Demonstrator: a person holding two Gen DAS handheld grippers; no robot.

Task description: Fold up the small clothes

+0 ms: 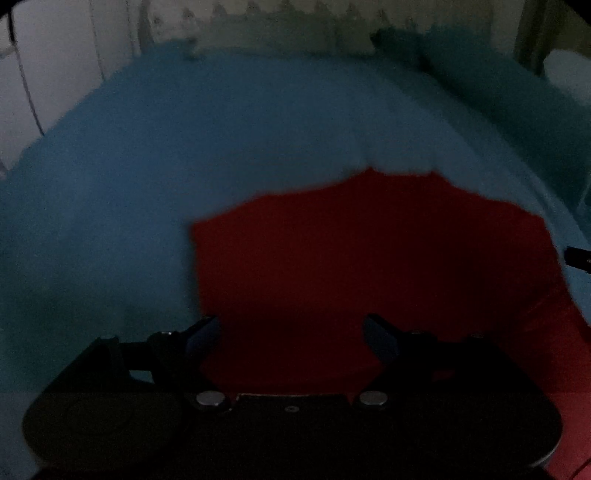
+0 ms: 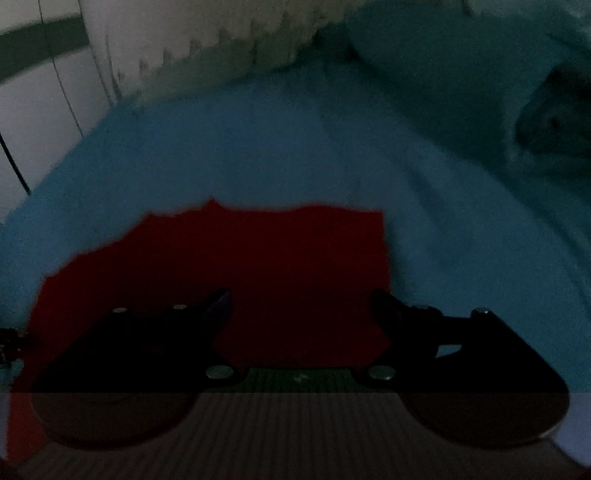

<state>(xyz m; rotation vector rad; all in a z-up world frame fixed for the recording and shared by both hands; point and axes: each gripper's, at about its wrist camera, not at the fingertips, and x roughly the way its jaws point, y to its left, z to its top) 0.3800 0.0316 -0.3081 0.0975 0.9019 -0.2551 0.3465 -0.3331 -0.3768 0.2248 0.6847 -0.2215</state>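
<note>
A small red garment (image 1: 369, 258) lies flat on a blue bed sheet (image 1: 184, 147). In the left wrist view my left gripper (image 1: 291, 332) is open, its jaws wide apart just above the garment's near left part. In the right wrist view the same red garment (image 2: 277, 258) lies below my right gripper (image 2: 301, 310), which is open over the garment's near right part. Neither gripper holds anything. The scene is dim and blurred.
The blue sheet (image 2: 443, 221) covers the bed. A blue pillow (image 2: 443, 74) lies at the far right. A pale headboard (image 1: 277, 26) and white wall panels (image 1: 55, 55) stand behind. The other gripper's tip (image 1: 580, 258) shows at the right edge.
</note>
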